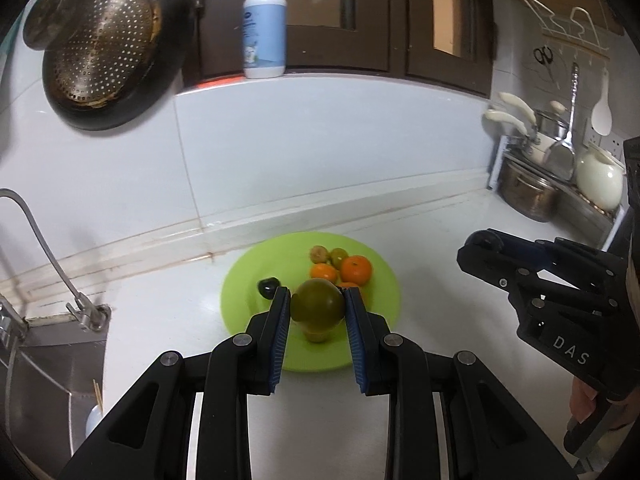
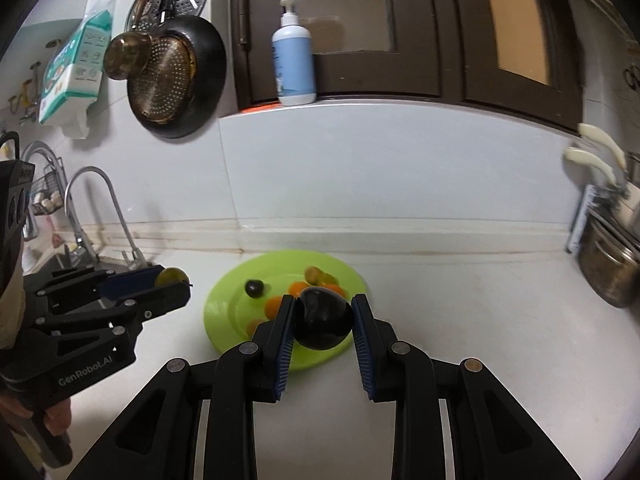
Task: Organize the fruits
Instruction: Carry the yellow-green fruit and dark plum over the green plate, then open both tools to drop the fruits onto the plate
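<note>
While each hand holds its own gripper above the white tabletop [image 1: 440,232], both carry a fruit. The left gripper [image 1: 318,306] has its jaws pinching a round olive-green fruit [image 1: 318,306] between the blue pads, and in the right wrist view that same gripper [image 2: 170,280] shows at the left edge, the green fruit [image 2: 171,275] peeking out at its tip, well to the left of the plate. The right gripper [image 2: 324,318] has its jaws clamped on a dark, nearly black fruit [image 2: 326,320], which hangs over the near edge of the lime-green plate [image 2: 224,308]. From the left wrist view the right gripper [image 1: 480,246] appears at the right side, off the plate, with a hand [image 1: 584,404] on its handle; its fruit cannot be made out there.

On the plate [image 1: 240,300], which lies on the tabletop near the far wall, rest two oranges [image 1: 356,269], two small greenish-brown fruits [image 1: 319,254] at the far side, and one small dark fruit [image 1: 268,287] at the left. More fruit lies partly hidden behind the held green one.

A faucet [image 1: 48,248] and sink stand at the left. On the wall hang a dark pan and a perforated strainer [image 1: 104,52]. A white and blue pump bottle [image 1: 265,28] stands on the ledge by the dark window frame. Pots and utensils [image 1: 560,168] crowd the far right corner.
</note>
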{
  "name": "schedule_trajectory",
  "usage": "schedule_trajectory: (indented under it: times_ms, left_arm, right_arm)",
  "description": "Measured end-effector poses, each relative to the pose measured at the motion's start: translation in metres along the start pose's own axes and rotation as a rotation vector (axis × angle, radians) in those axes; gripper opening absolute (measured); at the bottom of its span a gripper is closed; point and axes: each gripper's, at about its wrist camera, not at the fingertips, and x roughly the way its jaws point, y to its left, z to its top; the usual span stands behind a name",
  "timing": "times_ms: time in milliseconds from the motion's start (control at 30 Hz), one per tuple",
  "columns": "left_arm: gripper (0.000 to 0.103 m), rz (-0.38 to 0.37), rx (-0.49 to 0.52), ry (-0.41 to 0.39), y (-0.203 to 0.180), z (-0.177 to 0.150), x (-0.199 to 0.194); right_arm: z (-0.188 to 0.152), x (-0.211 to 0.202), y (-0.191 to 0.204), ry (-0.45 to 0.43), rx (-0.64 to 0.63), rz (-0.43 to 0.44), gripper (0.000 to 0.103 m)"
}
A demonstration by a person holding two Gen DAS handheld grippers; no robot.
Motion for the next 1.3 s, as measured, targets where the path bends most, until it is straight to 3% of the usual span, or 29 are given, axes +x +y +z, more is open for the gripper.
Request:
schedule_trajectory:
  times_ms: [300, 600, 1033, 1300]
  left_arm:
    - [0.028, 0.029, -0.035, 0.008, 0.027, 0.011, 0.022]
    - [0.028, 0.024, -0.047, 0.074, 0.045, 0.009, 0.057]
    - [0.028, -0.008, -0.091, 0.175, 0.067, 0.000, 0.104]
    - [0.028, -0.021, -0.077, 0.218, 0.067, -0.007, 0.123]
  right_arm:
    - [0.018, 0.043, 0.016, 0.019, -0.040, 0.087, 0.029]
    - [0.025, 0.101, 0.028, 0.105, -0.049, 0.169, 0.029]
    - [0.020, 0.165, 0.039, 0.216, -0.063, 0.194, 0.029]
    - [0.015, 0.185, 0.038, 0.242, -0.067, 0.183, 0.029]
